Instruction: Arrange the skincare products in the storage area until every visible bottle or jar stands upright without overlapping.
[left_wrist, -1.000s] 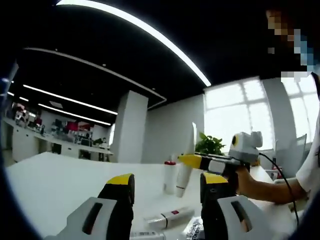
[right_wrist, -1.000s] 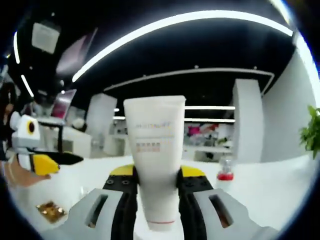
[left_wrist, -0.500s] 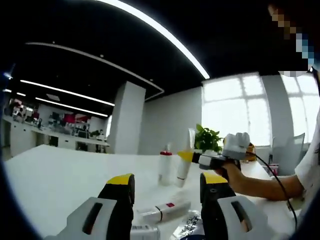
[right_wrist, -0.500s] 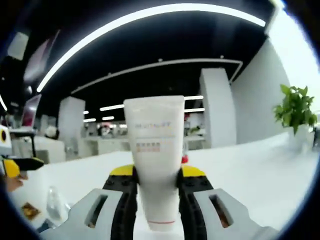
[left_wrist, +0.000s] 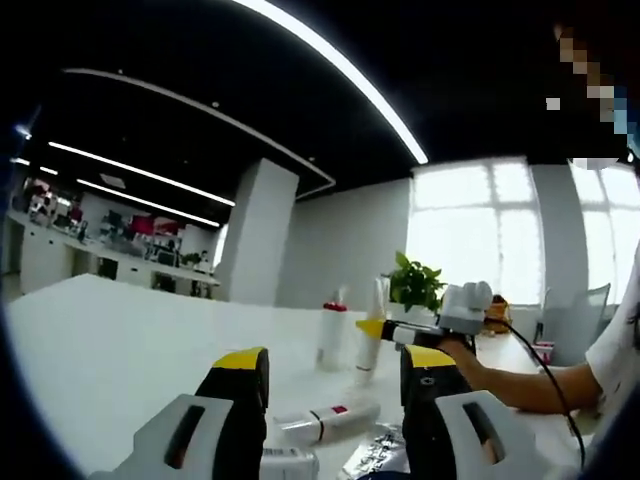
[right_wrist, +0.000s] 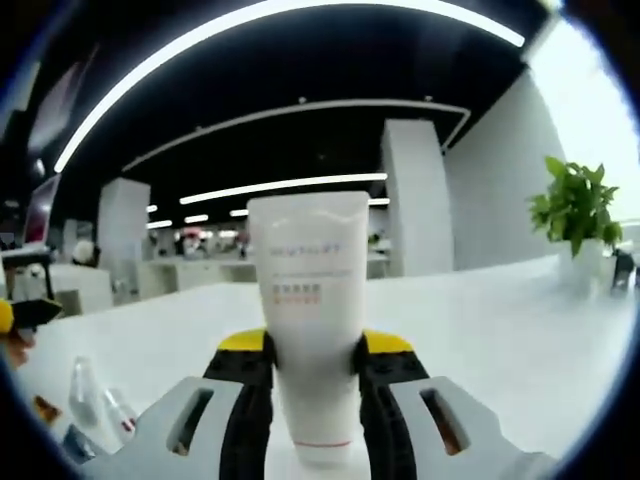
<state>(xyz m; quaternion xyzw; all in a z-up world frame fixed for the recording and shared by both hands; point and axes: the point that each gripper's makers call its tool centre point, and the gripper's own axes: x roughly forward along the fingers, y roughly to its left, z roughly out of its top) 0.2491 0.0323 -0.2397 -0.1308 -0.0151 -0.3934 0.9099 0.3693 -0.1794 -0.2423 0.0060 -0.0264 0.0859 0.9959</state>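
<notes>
My right gripper (right_wrist: 308, 372) is clamped on a white tube (right_wrist: 307, 330), which stands upright between the jaws above the white table (right_wrist: 520, 340). My left gripper (left_wrist: 330, 385) is released, jaws apart with nothing between them. Beyond it a white bottle with a red band (left_wrist: 322, 424) lies on its side, and a red-capped bottle (left_wrist: 329, 338) stands upright farther back.

White tube (right_wrist: 308, 340) with faint grey and red lettering, at six o'clock between yellow-tipped black pads. White table (left_wrist: 110, 340). At three o'clock, green plant (right_wrist: 575, 205). In the left gripper view, a red-capped white bottle (left_wrist: 330, 338) at center.
</notes>
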